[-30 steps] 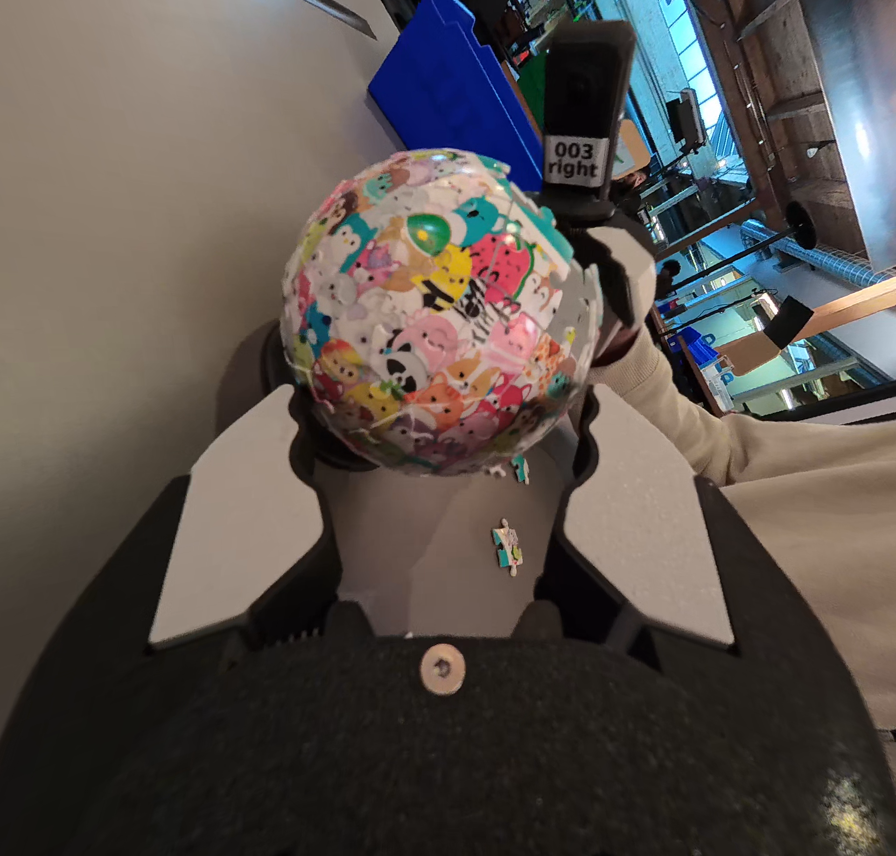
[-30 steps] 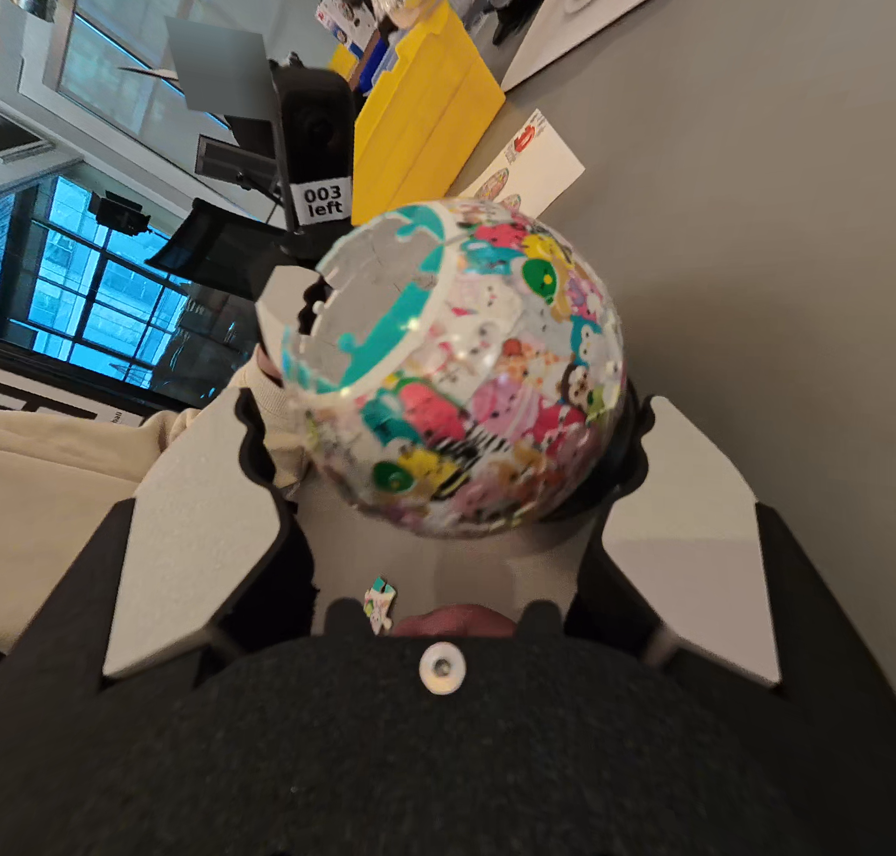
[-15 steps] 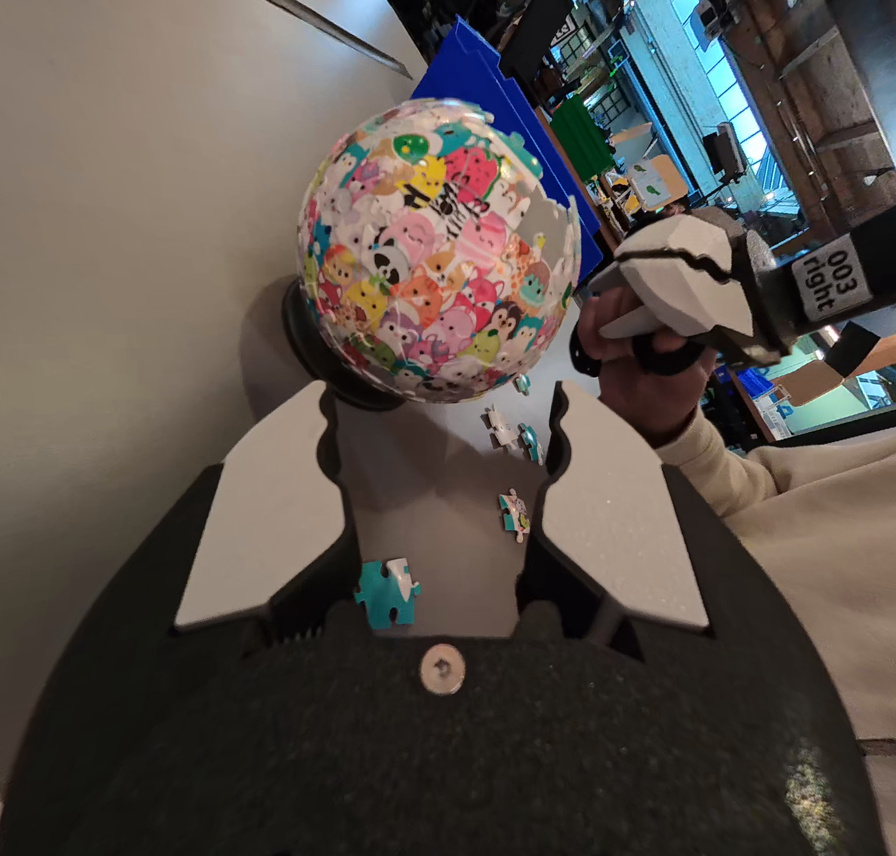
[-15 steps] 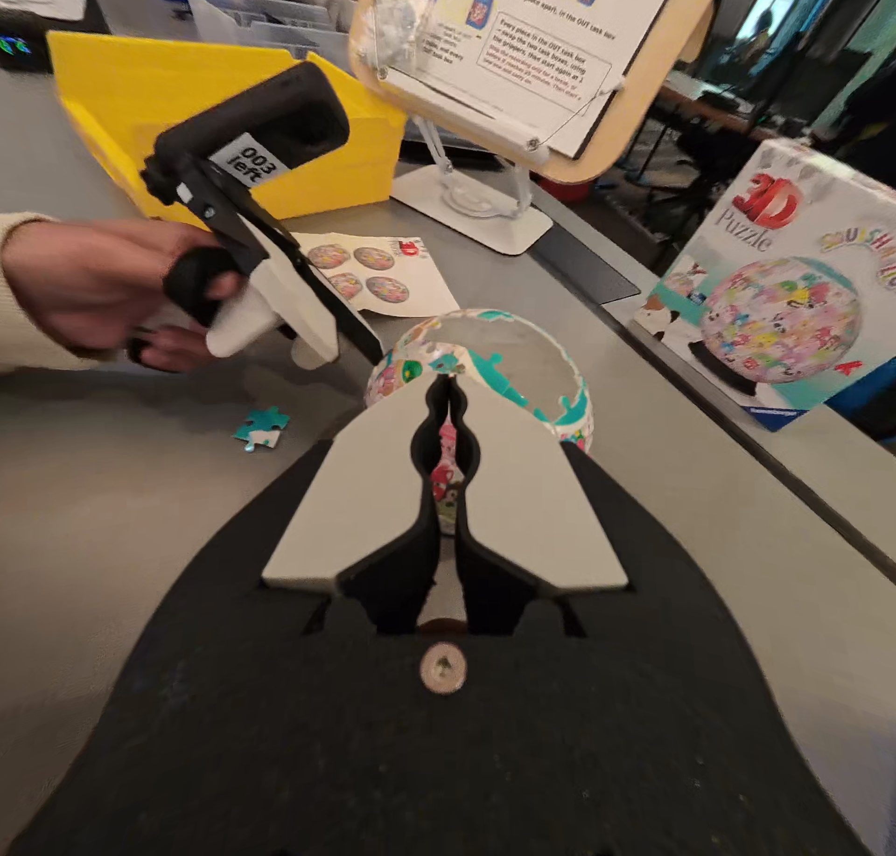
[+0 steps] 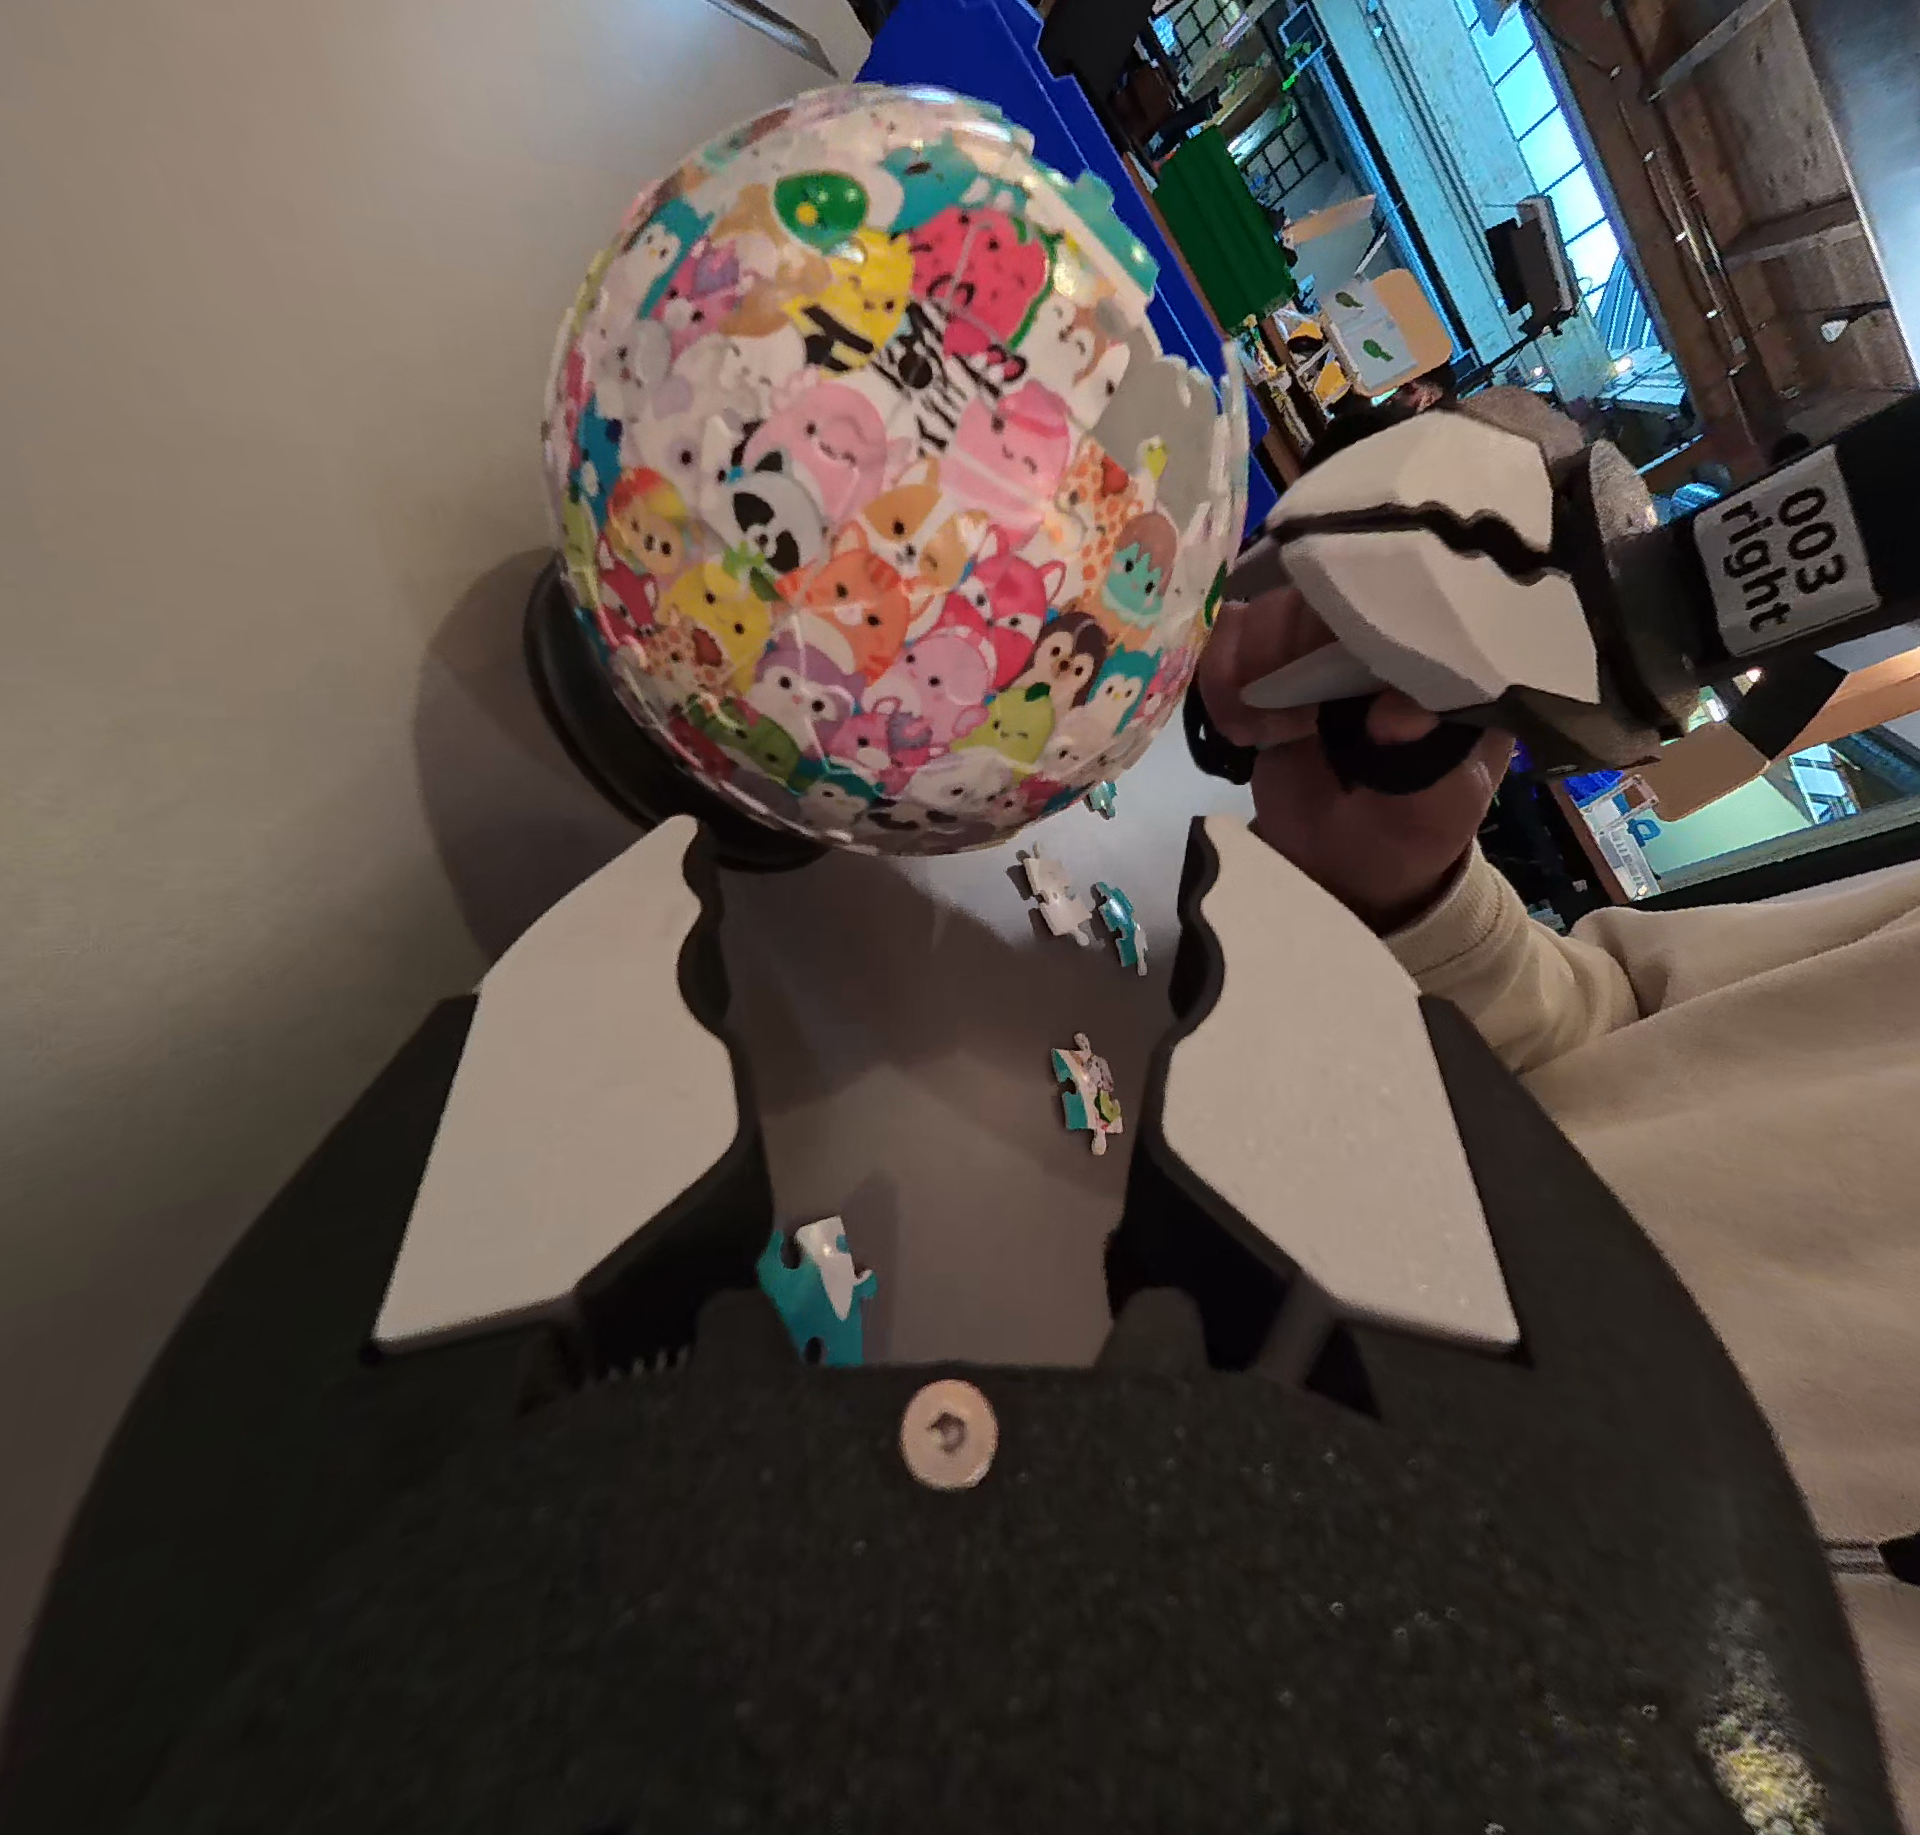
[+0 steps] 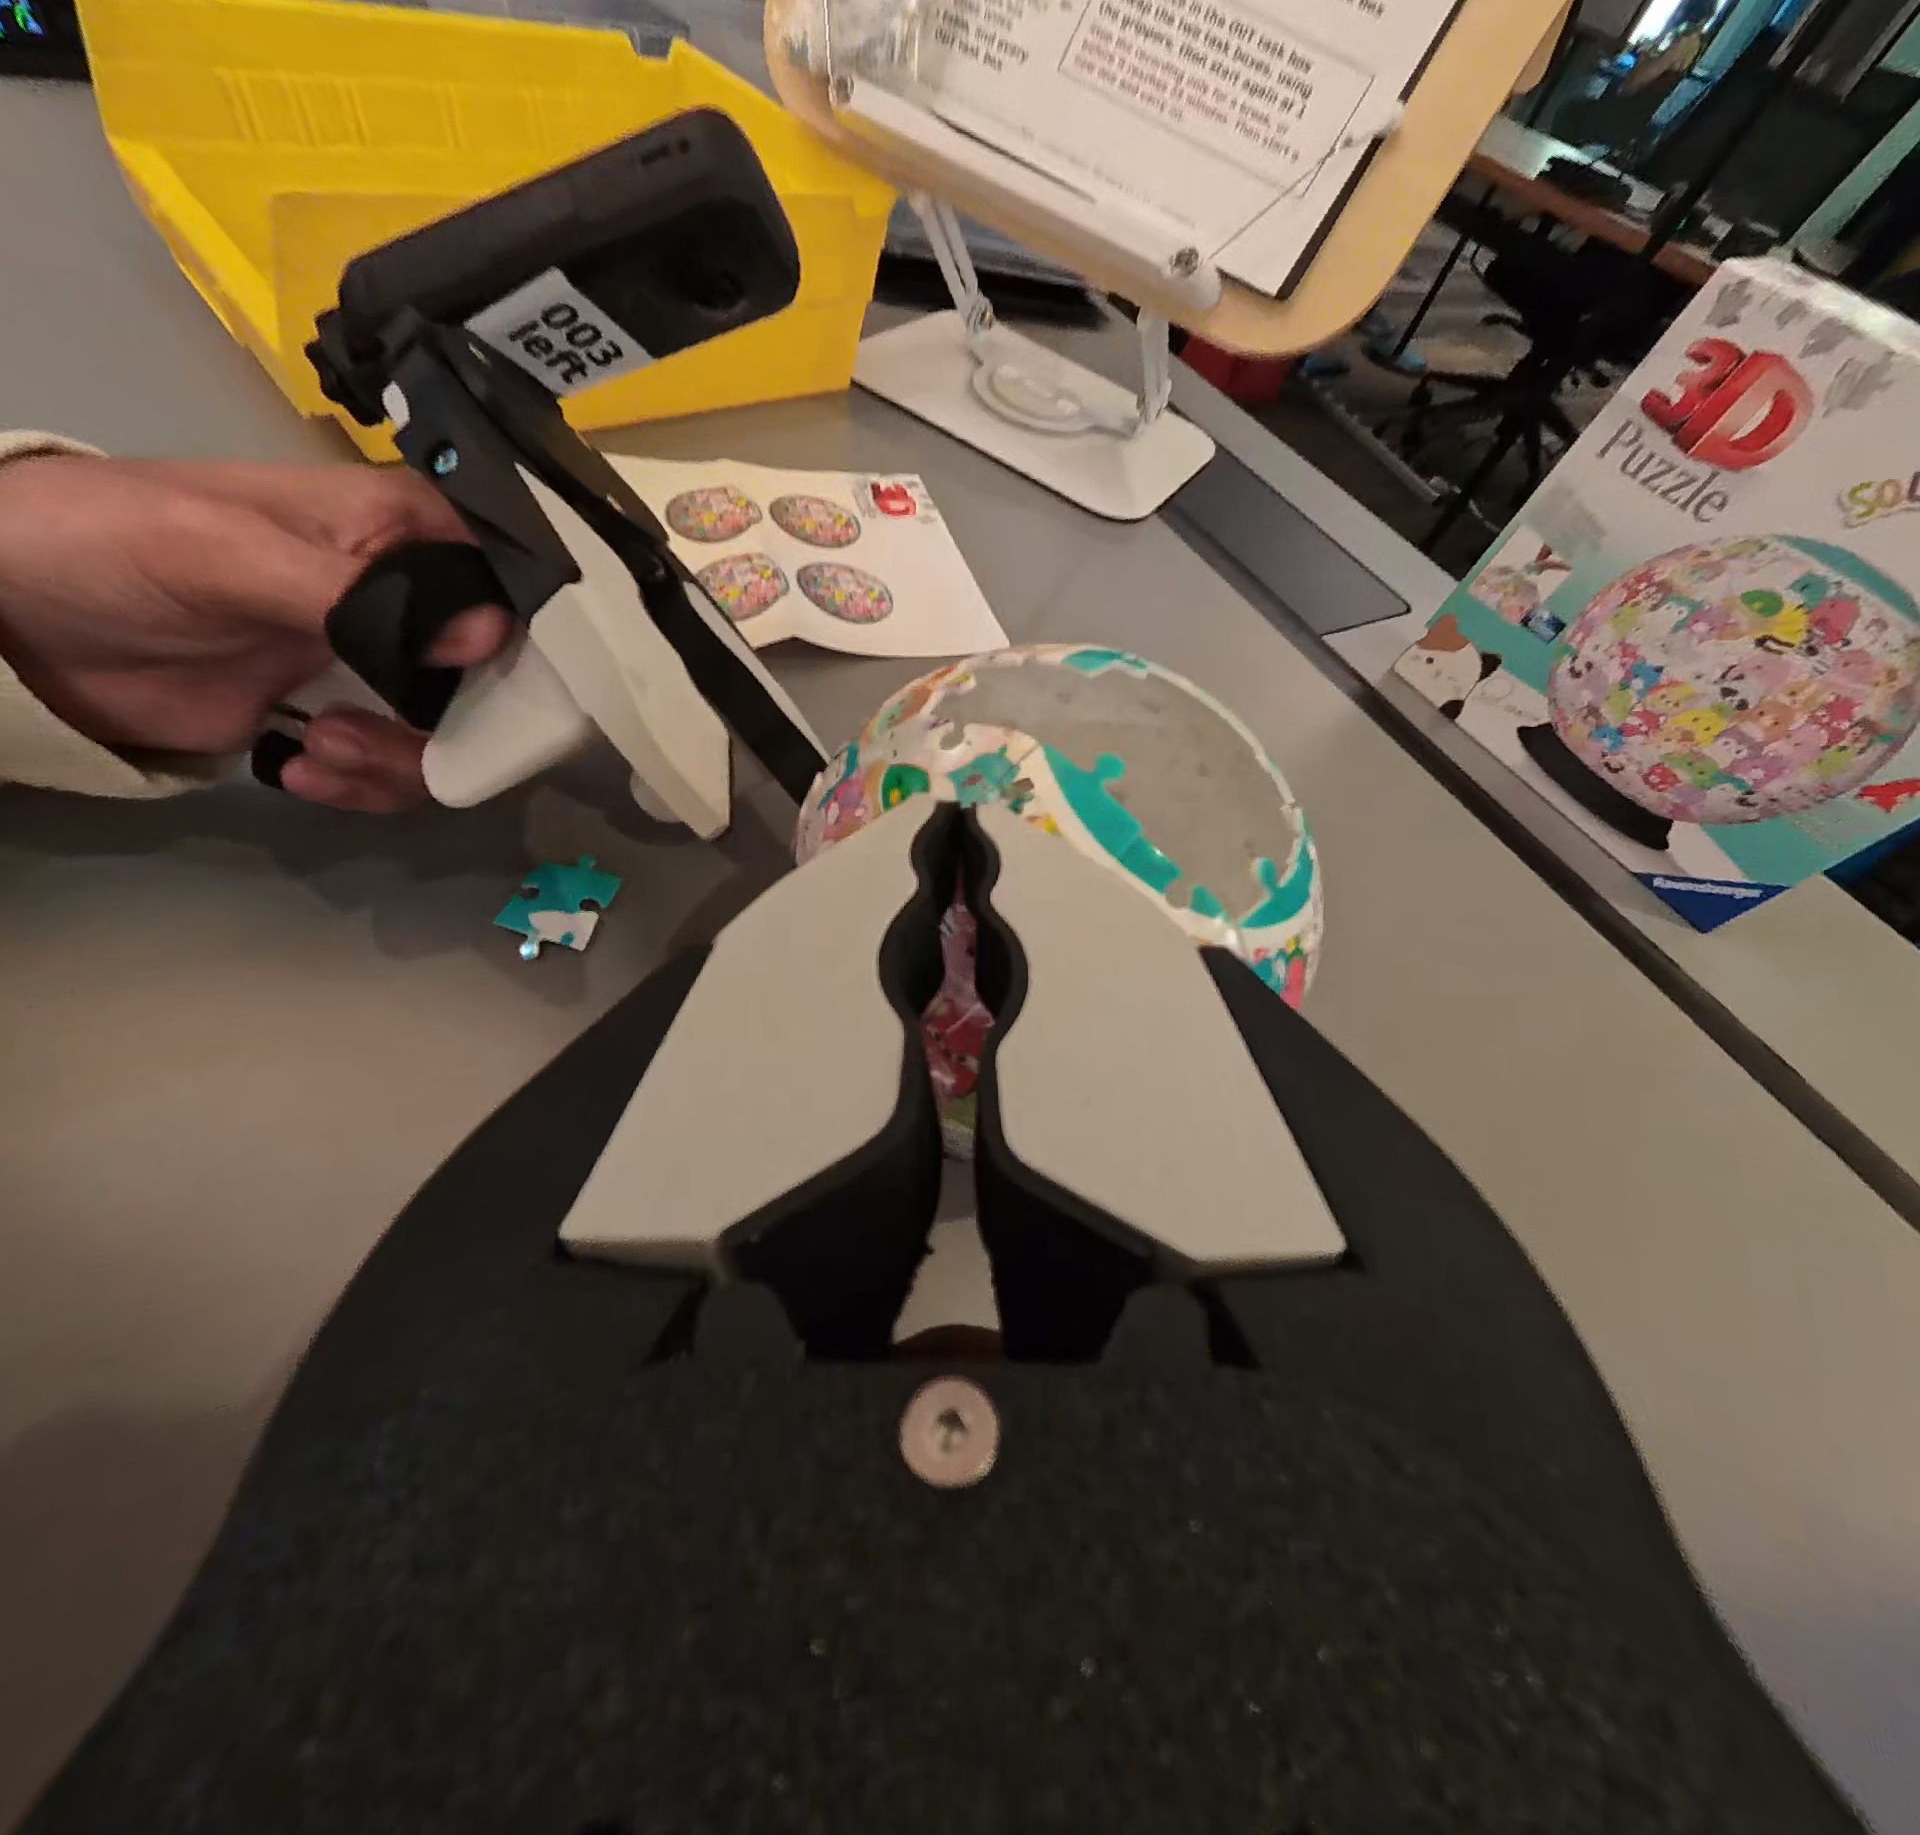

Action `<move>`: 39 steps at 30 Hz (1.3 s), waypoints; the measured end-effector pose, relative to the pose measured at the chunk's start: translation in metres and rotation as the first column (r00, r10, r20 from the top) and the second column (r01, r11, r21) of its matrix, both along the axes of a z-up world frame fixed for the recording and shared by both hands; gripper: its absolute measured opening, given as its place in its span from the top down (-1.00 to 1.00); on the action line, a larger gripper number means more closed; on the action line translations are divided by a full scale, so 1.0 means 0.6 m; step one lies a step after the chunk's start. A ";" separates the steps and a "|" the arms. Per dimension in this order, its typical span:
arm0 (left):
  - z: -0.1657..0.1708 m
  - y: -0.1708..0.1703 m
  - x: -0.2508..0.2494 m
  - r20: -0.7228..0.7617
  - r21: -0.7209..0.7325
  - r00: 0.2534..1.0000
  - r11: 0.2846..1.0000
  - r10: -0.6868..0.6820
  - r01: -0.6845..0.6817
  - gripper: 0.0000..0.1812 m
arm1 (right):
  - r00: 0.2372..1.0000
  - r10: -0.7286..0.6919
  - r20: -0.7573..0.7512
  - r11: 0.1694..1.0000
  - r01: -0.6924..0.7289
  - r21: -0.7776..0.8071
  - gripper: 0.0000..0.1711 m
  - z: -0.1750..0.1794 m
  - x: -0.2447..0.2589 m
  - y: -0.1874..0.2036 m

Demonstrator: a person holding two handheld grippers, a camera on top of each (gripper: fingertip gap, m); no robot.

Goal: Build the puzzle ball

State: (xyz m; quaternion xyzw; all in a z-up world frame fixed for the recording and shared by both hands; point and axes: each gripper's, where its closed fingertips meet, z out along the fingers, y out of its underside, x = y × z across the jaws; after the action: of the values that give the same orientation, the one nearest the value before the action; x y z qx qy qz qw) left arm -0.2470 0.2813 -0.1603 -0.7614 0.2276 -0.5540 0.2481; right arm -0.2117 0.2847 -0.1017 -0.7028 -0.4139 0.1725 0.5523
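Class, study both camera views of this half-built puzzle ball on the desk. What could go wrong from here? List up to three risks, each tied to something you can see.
1. The colourful cartoon-printed puzzle ball only rests on its black ring stand; a push from the shut right claw at its open rim might roll it off.
2. The jagged rim could crack apart under pressure.
3. The open left claw hangs low over the teal-and-white loose puzzle piece and may sweep it away.

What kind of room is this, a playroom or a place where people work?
Probably a workshop or lab: a grey worktable holds a yellow plastic parts bin and a stand-mounted instruction board, with big industrial windows behind. The colourful half-built puzzle ball looks like a test job.
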 end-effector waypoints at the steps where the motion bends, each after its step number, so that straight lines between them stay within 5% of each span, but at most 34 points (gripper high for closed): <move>1: 0.000 0.000 -0.001 -0.005 0.003 1.000 1.000 0.000 0.000 0.08 | 1.000 -0.004 -0.009 1.000 0.005 0.007 1.00 0.006 0.002 0.000; 5: 0.008 0.009 -0.014 -0.040 0.049 0.999 0.999 0.020 -0.018 0.15 | 1.000 0.020 -0.010 0.999 -0.019 0.034 1.00 0.029 0.012 0.007; 10: 0.052 0.007 -0.027 -0.064 0.135 0.998 0.991 0.001 0.008 0.33 | 0.928 0.355 0.116 0.935 -0.356 -0.011 1.00 0.065 0.013 0.011; 12: 0.067 -0.003 -0.019 -0.086 0.197 0.996 0.980 0.011 0.006 0.39 | 0.837 0.535 0.111 0.843 -0.523 -0.124 0.82 0.081 0.010 0.008; 15: 0.094 -0.027 0.008 -0.059 0.267 0.998 0.963 0.035 -0.018 0.61 | 0.673 0.702 0.233 0.698 -0.586 -0.413 0.57 0.054 0.022 0.009; 20: 0.131 -0.045 0.043 0.011 0.359 0.986 0.920 0.168 -0.161 1.00 | 0.489 0.791 0.368 0.612 -0.610 -0.504 0.62 0.017 0.016 0.028; 28: 0.110 -0.027 0.055 -0.039 0.317 0.976 0.929 0.212 -0.190 1.00 | 0.423 0.824 0.376 0.566 -0.634 -0.527 0.74 -0.001 0.004 0.033; 39: 0.095 -0.019 0.078 -0.099 0.331 0.979 0.934 0.177 -0.136 1.00 | 0.445 0.818 0.364 0.575 -0.650 -0.498 0.74 -0.002 0.013 0.032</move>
State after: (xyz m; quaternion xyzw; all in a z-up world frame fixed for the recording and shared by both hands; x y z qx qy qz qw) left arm -0.2002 0.2696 -0.1034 -0.7599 0.2690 -0.4383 0.3976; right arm -0.2038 0.3042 -0.1028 -0.5374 -0.7914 0.2405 0.1646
